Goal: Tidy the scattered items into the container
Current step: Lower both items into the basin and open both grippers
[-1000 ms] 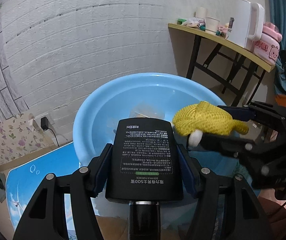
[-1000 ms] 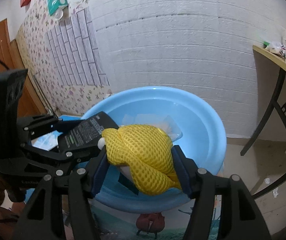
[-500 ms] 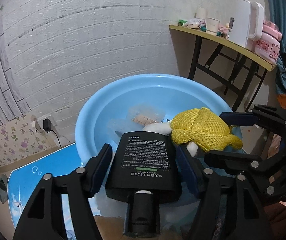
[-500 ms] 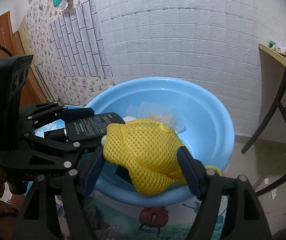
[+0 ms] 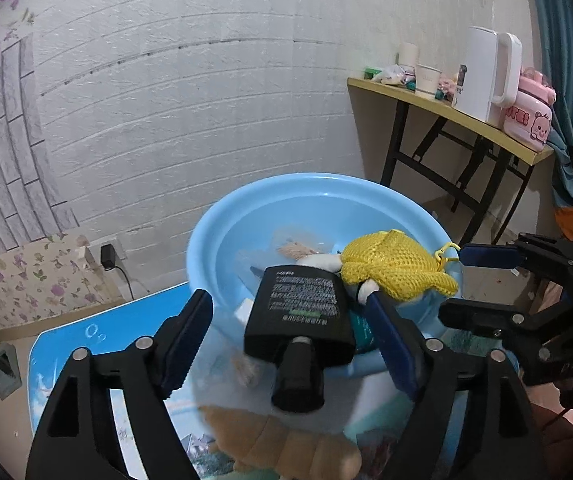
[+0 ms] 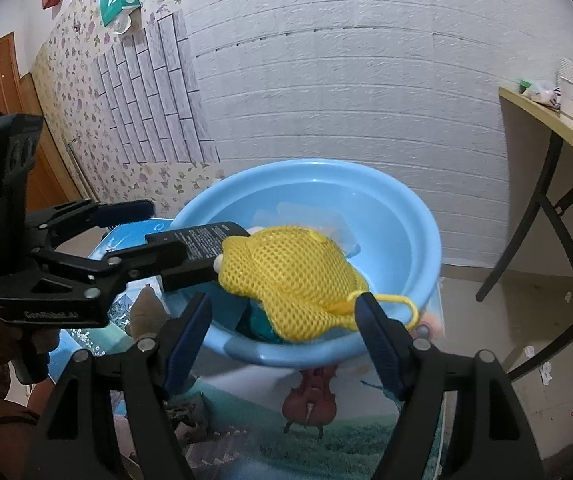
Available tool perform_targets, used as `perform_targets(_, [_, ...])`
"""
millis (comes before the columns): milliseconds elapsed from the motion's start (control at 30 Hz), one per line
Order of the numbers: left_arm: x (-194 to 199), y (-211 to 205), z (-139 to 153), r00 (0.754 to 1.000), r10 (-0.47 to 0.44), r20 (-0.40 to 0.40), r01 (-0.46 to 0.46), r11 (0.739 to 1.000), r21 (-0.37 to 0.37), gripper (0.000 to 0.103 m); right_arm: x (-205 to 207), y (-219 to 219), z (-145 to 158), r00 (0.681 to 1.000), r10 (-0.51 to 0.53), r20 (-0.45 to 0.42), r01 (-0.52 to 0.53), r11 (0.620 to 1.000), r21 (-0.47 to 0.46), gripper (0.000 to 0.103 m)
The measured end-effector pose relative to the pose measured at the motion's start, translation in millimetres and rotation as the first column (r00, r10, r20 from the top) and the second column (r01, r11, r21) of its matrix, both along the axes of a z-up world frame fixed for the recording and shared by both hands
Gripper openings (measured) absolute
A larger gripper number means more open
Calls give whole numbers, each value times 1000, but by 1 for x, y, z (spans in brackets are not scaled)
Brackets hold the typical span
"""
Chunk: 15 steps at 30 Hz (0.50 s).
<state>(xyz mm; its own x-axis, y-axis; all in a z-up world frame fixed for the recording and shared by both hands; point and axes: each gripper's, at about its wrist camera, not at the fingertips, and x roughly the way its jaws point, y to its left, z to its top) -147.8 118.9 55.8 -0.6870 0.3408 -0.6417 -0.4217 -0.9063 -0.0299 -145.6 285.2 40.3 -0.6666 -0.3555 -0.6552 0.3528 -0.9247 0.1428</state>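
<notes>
A black bottle [image 5: 298, 312] with white print sits between my left gripper's [image 5: 286, 304] fingers, cap toward me, over the near side of the light blue basin [image 5: 318, 192]. The jaws are opening and neither pad presses on the bottle. Beside it, a yellow mesh bag [image 5: 398, 268] rests inside the basin against the right rim. In the right wrist view that mesh bag [image 6: 286, 276] lies just beyond my right gripper [image 6: 282, 308], which is open and apart from it. The black bottle [image 6: 202, 240] shows there by the left gripper [image 6: 146, 232].
A brown plush toy [image 5: 286, 448] lies on the picture-printed mat [image 5: 86, 340] in front of the basin. Clear packets lie in the basin bottom. A folding table [image 5: 446, 116] with a white kettle [image 5: 482, 72] stands at the right against the white brick wall.
Both grippers have spread their jaws and drawn back from the basin. The bottle and the mesh bag have left the pads and dropped toward the basin.
</notes>
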Motion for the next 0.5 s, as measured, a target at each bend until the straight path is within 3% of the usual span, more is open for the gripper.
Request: perform_targets(500, [46, -52, -13, 994, 110, 3, -110, 994, 14, 85, 32, -7, -5, 999, -11, 33, 11, 1000, 22, 74])
